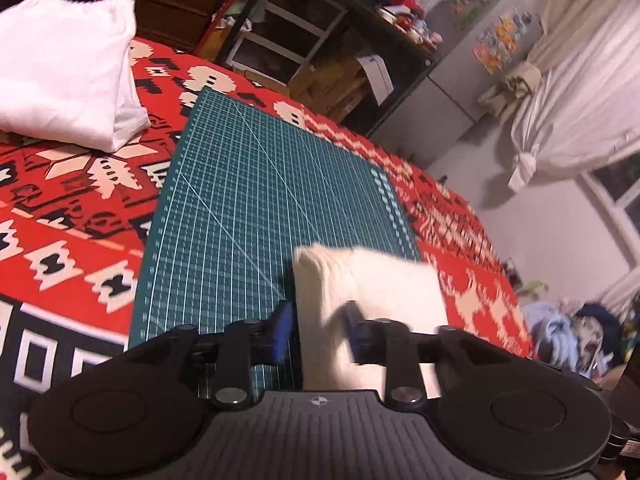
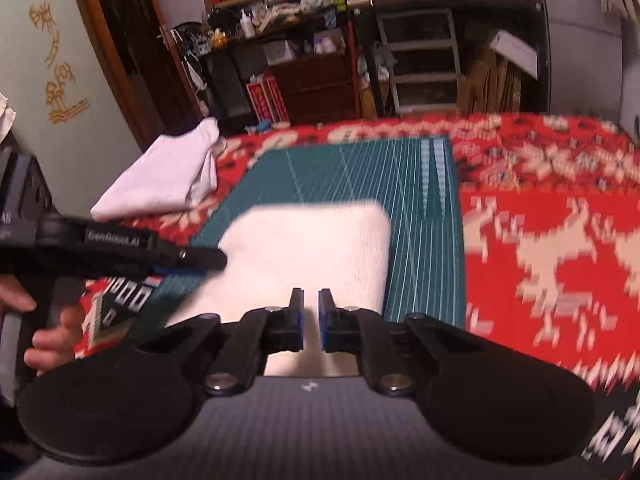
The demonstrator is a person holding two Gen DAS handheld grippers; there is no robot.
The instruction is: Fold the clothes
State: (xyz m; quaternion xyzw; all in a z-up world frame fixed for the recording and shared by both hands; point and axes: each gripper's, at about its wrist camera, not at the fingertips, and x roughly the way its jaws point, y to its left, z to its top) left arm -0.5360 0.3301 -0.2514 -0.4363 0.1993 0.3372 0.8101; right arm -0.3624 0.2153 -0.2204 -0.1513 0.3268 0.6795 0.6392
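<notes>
A folded white cloth [image 1: 380, 284] [image 2: 304, 248] lies on the green cutting mat [image 1: 240, 184] [image 2: 360, 168]. My left gripper [image 1: 320, 330] is open, and its blurred blue pads straddle the cloth's left edge. In the right wrist view the left gripper [image 2: 212, 260] reaches in from the left to that same edge. My right gripper [image 2: 312, 312] hangs over the near part of the cloth. Its pads are shut down to a thin slit, and no cloth looks pinched up between them.
A stack of folded white clothes [image 1: 60, 72] [image 2: 160, 176] sits left of the mat on the red patterned blanket [image 1: 72, 208] [image 2: 540, 220]. A person's hand [image 2: 44, 344] holds the left gripper's handle. Shelves [image 2: 420, 60] and cluttered furniture stand beyond the far edge.
</notes>
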